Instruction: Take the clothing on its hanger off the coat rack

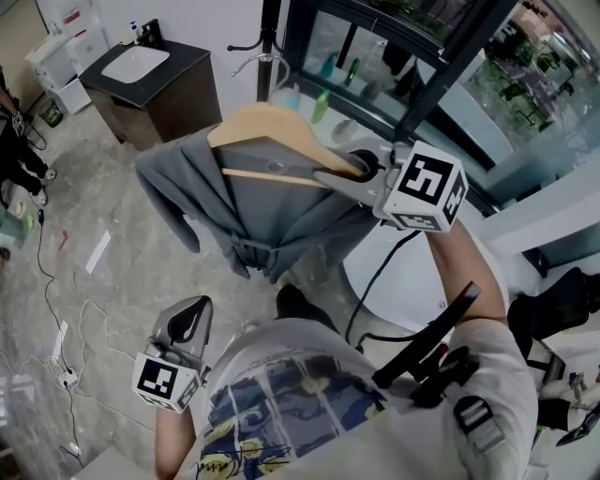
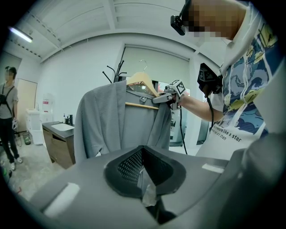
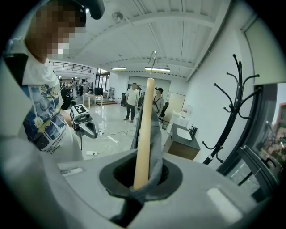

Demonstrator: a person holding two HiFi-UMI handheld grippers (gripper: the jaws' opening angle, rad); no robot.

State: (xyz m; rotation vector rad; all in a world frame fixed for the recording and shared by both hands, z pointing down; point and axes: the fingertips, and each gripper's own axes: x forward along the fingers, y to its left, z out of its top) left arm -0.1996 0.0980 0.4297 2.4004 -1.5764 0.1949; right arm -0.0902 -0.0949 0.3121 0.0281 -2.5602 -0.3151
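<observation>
Your right gripper (image 1: 343, 177) is clamped shut on the right end of the 1 wooden hanger (image 1: 272, 127). In the right gripper view its 2 jaws pinch the hanger's arm together with a fold of the grey garment (image 1: 272, 220). Your left gripper (image 1: 190, 317) hangs low and near you, well apart from the clothing. In the left gripper view its 2 jaws are closed together and hold nothing.

The 1 garment is draped over the hanger, and both are held up in the air at your right, tilted, with the left shoulder lower. Its 2 sides fall open beneath the hanger's 1 crossbar (image 1: 267, 175).

The hanger's 1 metal hook (image 3: 153, 59) rests on nothing in the right gripper view, and the 1 black coat rack (image 3: 233, 96) stands well apart to its right. In the head view the rack's pole (image 1: 271, 26) rises at the far side, just beyond the hanger.

Each gripper carries 1 marker cube, 2 in all. At the far left stands 1 dark cabinet (image 1: 159, 94) with 1 white basin on top. In the right gripper view 2 people (image 3: 132, 101) stand far off across the hall. In the left gripper view 1 person (image 2: 7, 114) stands at the left edge.
</observation>
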